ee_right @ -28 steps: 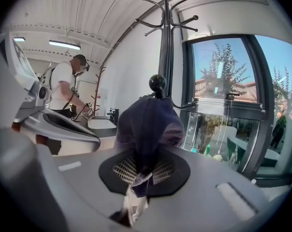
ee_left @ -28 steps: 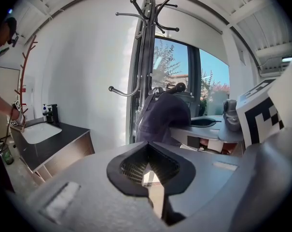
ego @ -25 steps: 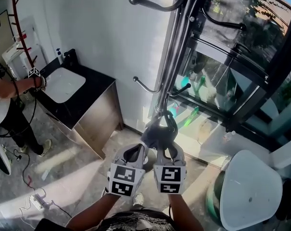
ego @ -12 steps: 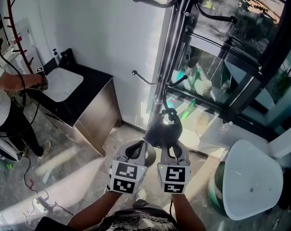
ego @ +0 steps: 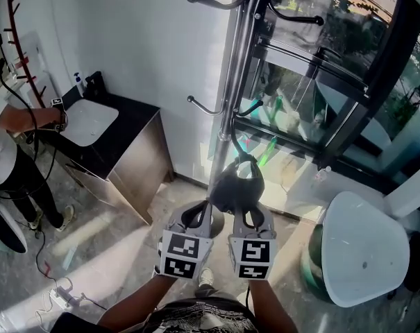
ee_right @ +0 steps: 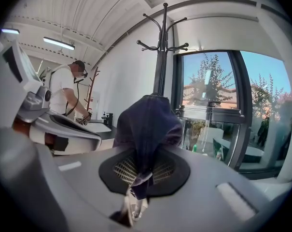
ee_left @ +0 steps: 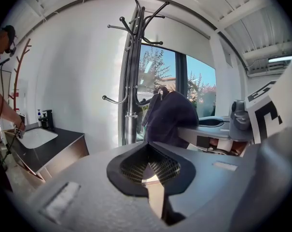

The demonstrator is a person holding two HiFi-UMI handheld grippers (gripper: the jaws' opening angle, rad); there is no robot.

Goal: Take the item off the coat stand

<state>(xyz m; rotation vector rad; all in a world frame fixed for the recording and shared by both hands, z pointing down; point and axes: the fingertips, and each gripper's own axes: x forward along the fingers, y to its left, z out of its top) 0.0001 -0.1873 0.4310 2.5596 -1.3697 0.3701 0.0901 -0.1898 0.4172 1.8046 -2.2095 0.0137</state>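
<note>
A dark navy cloth item (ego: 235,186) with a strap loop on top hangs in front of me, just below the lower hooks of the black metal coat stand (ego: 239,61). My right gripper (ego: 246,210) is shut on its lower edge; in the right gripper view the cloth (ee_right: 148,124) is pinched between the pads (ee_right: 136,178). The left gripper (ego: 199,212) sits close beside it on the left, jaws together with nothing between them (ee_left: 148,170). From the left gripper view the item (ee_left: 167,117) shows to the right, beyond the jaws. Whether the loop touches a hook I cannot tell.
A black counter (ego: 130,134) with a white sink (ego: 88,122) stands at the left, and a person (ego: 8,151) works there. A red coat stand (ego: 19,40) is behind. Glass panes in dark frames (ego: 334,82) lie to the right, with a white rounded seat (ego: 366,255) below.
Both grippers and the dark item have stayed together and shifted slightly right and down, away from the stand's pole. The person at the sink has moved a little left.
</note>
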